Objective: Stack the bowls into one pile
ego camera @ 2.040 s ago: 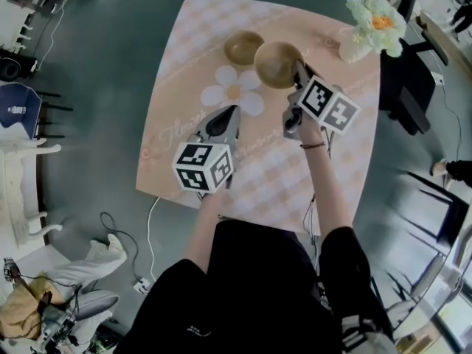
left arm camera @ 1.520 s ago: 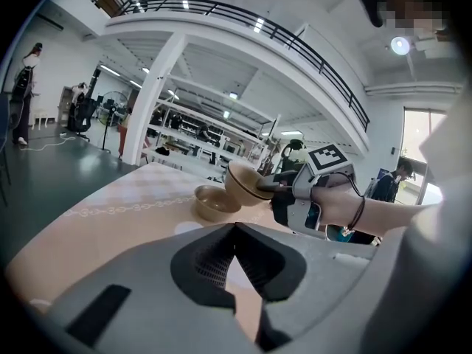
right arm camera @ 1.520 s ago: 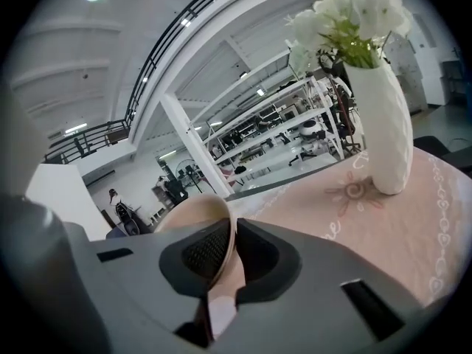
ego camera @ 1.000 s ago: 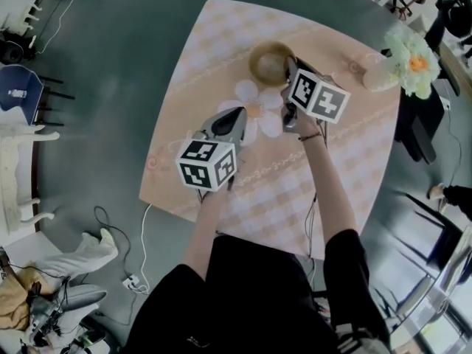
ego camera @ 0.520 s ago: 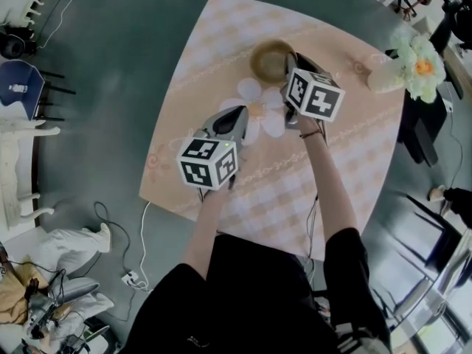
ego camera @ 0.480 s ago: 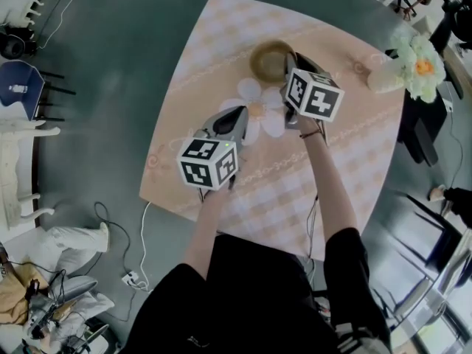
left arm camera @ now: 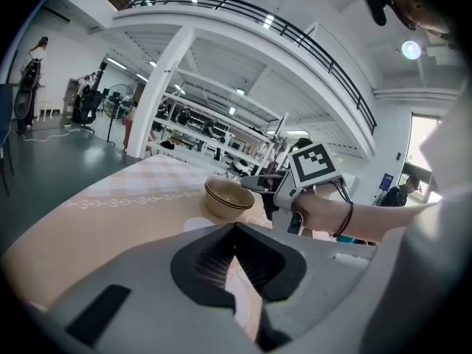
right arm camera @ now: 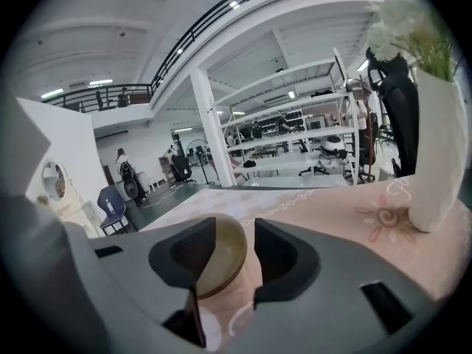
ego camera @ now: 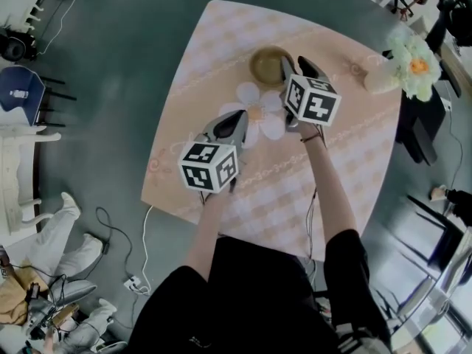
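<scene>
Nearest the person, the left hand-held gripper [ego camera: 237,116] is held over the counter [ego camera: 332,168] with its jaws together on nothing. Beyond it, the right hand-held gripper [ego camera: 296,66] stands wide, its jaws having just been opening. They straddle the rim of the bowl pile [ego camera: 269,65] without pressing it. The pile is two deep and nested, and no loose bowl shows, so the stacking looks done. A flower vase [ego camera: 405,65] stands at the far right corner, well apart, and nothing blocks a retreat.

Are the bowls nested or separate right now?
Nested: the bowls sit as one upright pile on the table, two rims showing, one just above the other.
</scene>
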Tool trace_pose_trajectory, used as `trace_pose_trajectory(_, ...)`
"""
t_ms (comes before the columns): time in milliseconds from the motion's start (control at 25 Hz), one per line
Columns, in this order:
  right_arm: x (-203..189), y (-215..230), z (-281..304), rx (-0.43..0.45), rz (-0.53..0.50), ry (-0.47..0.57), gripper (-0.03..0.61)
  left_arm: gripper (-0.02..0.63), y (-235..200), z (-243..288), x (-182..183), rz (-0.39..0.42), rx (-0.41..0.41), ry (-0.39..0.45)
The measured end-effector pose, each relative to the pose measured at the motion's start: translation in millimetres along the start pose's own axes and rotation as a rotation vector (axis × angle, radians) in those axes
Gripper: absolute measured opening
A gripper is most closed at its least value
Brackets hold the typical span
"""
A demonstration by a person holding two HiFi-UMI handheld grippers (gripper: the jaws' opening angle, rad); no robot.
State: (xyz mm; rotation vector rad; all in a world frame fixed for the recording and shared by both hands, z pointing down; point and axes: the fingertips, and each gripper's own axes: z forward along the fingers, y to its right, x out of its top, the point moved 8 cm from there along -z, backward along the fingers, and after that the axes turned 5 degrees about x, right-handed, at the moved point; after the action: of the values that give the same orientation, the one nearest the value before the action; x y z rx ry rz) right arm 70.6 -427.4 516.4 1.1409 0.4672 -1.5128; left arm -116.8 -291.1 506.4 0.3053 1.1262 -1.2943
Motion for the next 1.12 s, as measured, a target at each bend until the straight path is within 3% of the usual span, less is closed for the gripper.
trace_pose_trajectory(160,2.1,-1.1,-12.7,0.044,0.072,0.046,0.118,-0.003,1.5,-5.8,4.4,0.005,0.001,0.031)
trace_pose_trajectory(360,-0.2,-10.7,-41.2,0.098,0.045,0.069,-0.006,-0.003,7.2,-19.4,14.7,0.025,0.001,0.097)
trace_pose_trajectory(760,3.2,-32.7,-111.4,0.215,0.03,0.149,-0.006,-0.003,26.5,-54.9,37.7,0.088,-0.02,0.19)
trace_pose_trajectory(1120,9.8,-53.5,-183.0,0.251,0.003,0.255,-0.006,-0.003,38.2,-106.8,48.0,0.167,-0.023,0.259)
